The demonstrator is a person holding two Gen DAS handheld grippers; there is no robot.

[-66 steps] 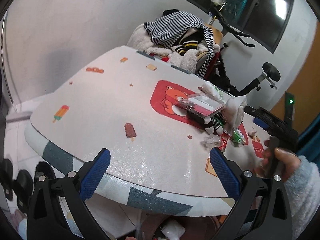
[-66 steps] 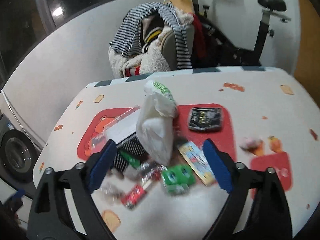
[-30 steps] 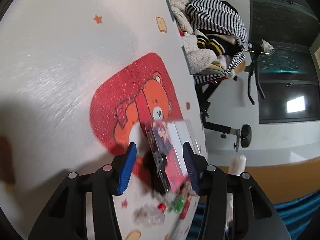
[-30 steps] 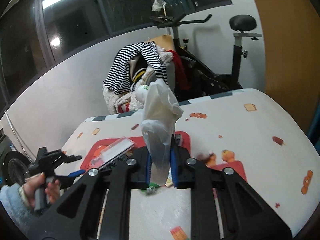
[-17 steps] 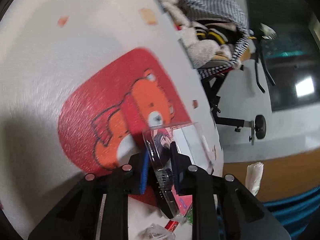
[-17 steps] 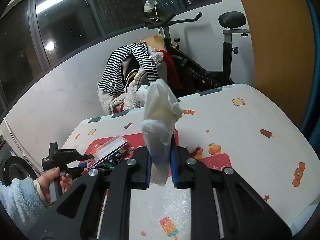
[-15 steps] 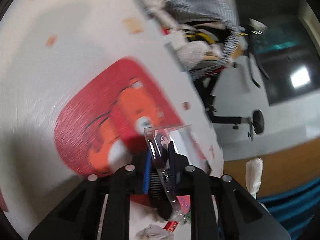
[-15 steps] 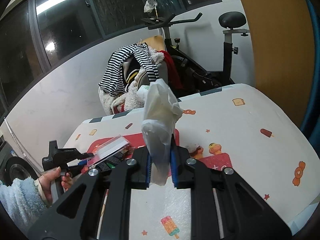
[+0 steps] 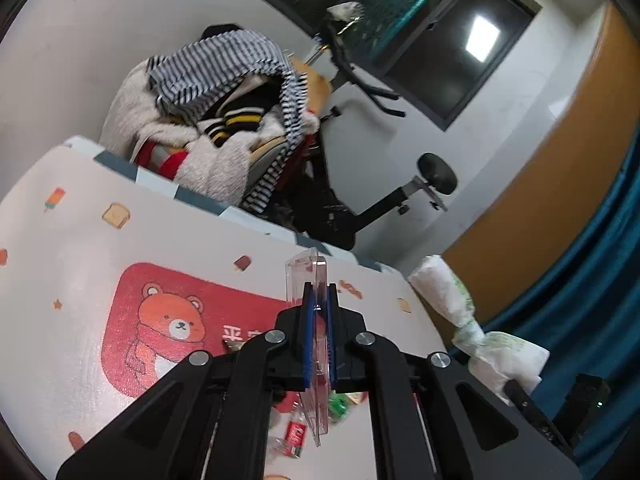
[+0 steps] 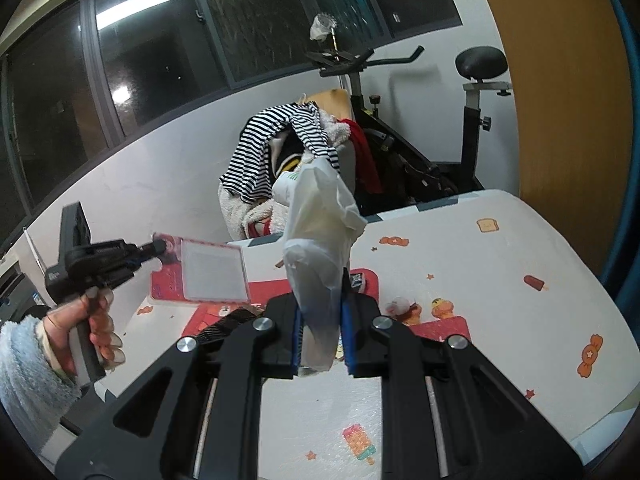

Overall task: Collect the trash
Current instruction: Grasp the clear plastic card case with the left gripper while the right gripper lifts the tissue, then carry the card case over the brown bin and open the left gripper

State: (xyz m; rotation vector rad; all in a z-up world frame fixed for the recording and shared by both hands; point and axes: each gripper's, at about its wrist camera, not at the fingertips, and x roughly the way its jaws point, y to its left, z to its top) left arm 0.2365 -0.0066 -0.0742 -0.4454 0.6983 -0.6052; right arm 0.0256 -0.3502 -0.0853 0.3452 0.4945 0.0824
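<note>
My left gripper [image 9: 318,312] is shut on a clear plastic package [image 9: 308,280], held edge-on above the table. In the right wrist view the same package [image 10: 200,274] shows as a flat pink-and-white card case held up at the left by the left gripper [image 10: 158,248]. My right gripper [image 10: 320,316] is shut on a white plastic bag [image 10: 318,240], held upright above the table; the bag also shows at the right of the left wrist view [image 9: 452,304]. Small wrappers [image 9: 294,436] lie on the table below the package.
The table [image 10: 500,280] has a white cartoon-print cover with a red bear mat [image 9: 160,320]. A dark packet [image 10: 358,278] lies on the mat. Behind the table stand a chair piled with clothes [image 10: 288,152] and an exercise bike [image 10: 476,120]. A blue curtain [image 9: 580,280] hangs at the right.
My left gripper has lifted the clear package off the table and raised it, levelling out. The right gripper still holds the bag up, turned slightly.
</note>
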